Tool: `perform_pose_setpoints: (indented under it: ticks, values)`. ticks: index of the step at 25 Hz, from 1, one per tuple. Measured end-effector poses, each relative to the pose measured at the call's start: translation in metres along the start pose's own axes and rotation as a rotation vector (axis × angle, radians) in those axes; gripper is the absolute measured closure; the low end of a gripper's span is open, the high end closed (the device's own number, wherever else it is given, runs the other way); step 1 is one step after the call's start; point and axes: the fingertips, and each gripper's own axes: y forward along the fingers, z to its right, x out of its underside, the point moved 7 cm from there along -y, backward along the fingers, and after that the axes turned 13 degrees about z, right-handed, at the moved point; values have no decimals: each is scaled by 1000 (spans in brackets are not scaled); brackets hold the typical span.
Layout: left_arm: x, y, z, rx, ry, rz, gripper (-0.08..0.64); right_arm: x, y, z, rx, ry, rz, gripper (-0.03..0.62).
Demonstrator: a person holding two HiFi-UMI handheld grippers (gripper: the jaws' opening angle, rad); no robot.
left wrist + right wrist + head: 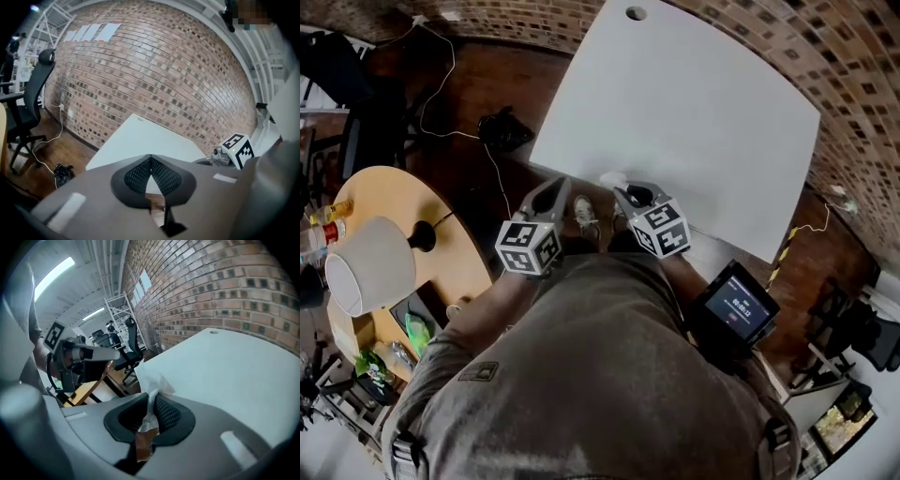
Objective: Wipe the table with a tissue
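The person's grey shirt (pixel 581 375) fills the bottom of the head view. Above it, mid-frame, the right gripper (pixel 152 401) pinches a white tissue (pixel 151 379) at the near edge of the white table (pixel 675 112). The jaws hide most of the tissue. The left gripper (pixel 151 160) is closed tight with nothing in it.

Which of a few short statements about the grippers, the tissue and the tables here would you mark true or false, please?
1. The right gripper is shut on a tissue. True.
2. The left gripper also holds a tissue. False: its jaws are together with nothing between them.
3. The white table has a hole near its far edge. True.
4. The lamp stands on the white table. False: it stands on the round wooden table to the person's left.
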Motion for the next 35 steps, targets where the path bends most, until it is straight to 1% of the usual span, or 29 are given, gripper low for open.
perform_pose_setpoints:
  ticks: [3, 9, 13, 18, 23, 27, 31, 35]
  values:
    - [3, 8, 14, 64, 22, -2, 558, -1, -30, -1, 76, 39, 89, 541]
    - [13, 3, 55, 125, 49, 10, 558, 12, -84, -11, 150, 88, 217, 541]
    - [23, -7, 85, 141, 80, 20, 558, 14, -120, -13, 173, 88, 303, 541]
    - [33, -27, 130, 140, 109, 61, 558, 22, -171, -13, 189, 83, 401, 541]
    - [44, -50, 167, 141, 145, 105, 558, 37, -207, -16, 178, 79, 451, 541]
    - [53, -64, 188, 129, 164, 126, 558, 45, -226, -22, 161, 67, 482, 541]
    - [58, -71, 196, 115, 167, 143, 558, 51, -240, -28, 156, 56, 503, 542]
    - [60, -76, 195, 130, 166, 141, 558, 55, -248, -35, 189, 53, 511, 541]
